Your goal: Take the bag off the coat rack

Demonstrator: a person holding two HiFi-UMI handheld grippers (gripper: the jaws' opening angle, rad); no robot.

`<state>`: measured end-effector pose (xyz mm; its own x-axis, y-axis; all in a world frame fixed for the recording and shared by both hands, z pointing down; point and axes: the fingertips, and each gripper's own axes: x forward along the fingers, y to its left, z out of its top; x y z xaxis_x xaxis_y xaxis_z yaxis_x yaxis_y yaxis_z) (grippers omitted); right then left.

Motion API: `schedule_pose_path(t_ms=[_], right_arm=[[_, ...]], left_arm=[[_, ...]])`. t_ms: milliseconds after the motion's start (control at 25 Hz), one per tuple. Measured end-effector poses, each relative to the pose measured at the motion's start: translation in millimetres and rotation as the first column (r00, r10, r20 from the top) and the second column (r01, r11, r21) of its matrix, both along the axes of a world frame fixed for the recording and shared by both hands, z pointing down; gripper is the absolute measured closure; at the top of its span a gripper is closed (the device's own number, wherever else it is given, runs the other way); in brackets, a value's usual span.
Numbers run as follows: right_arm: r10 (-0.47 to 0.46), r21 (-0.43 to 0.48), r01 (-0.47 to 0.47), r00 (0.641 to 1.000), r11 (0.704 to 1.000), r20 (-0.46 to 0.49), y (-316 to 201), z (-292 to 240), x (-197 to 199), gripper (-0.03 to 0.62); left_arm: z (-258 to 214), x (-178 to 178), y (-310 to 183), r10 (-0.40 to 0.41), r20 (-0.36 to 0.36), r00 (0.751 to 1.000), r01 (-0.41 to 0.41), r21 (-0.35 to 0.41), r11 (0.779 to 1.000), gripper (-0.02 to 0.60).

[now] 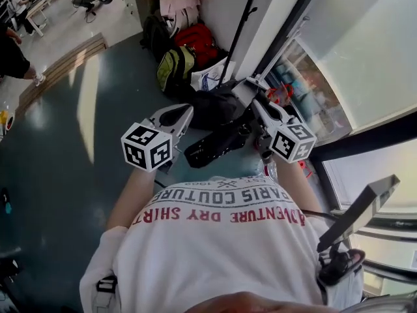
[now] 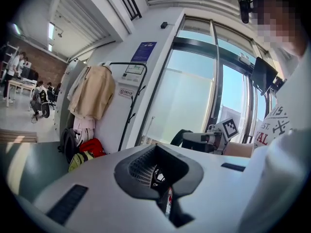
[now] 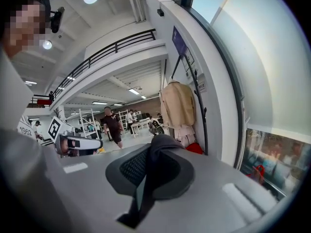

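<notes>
We hold the right gripper (image 1: pixel 259 106), jaws clamped on the black strap (image 3: pixel 154 161) so the bag (image 1: pixel 218 142) hangs free between it and the closed left gripper (image 1: pixel 187 109), the coat rack (image 1: pixel 240 28) standing well apart, the lift apparently done.

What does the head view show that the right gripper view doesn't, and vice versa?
Head view only: the bag, its black body between the left gripper and right gripper, and a green backpack. Right gripper view only: the strap pinched in the right gripper's shut jaws, and a balcony railing. Both: the grippers, the coat rack and a red bag.
</notes>
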<state>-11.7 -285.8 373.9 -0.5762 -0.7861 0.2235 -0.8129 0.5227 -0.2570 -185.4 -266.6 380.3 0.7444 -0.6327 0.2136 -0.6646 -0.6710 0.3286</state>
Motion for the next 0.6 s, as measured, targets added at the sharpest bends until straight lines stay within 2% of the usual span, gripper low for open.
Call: schedule_pose_path(t_ms=[200,440,600], right_arm=[[-0.040,0.018,0.039,0.999,0.999,0.025,76,-9,0,0.589],[-0.093,0.100,0.091,0.996,0.991,0.015,187,-20,13,0.589],[-0.116,0.121,0.115,0.993,0.986,0.002,260,-18,17,0.588]], left_arm=[[-13,9,69,-0.004,0.015,1.000,0.003,0.021,1.000,0.580],[-16,44,183,-0.012,0.047,0.999,0.008,0.069,0.998,0.580],[-18,65,264,0.000,0.031,1.000,-0.002,0.080,0.997,0.580]])
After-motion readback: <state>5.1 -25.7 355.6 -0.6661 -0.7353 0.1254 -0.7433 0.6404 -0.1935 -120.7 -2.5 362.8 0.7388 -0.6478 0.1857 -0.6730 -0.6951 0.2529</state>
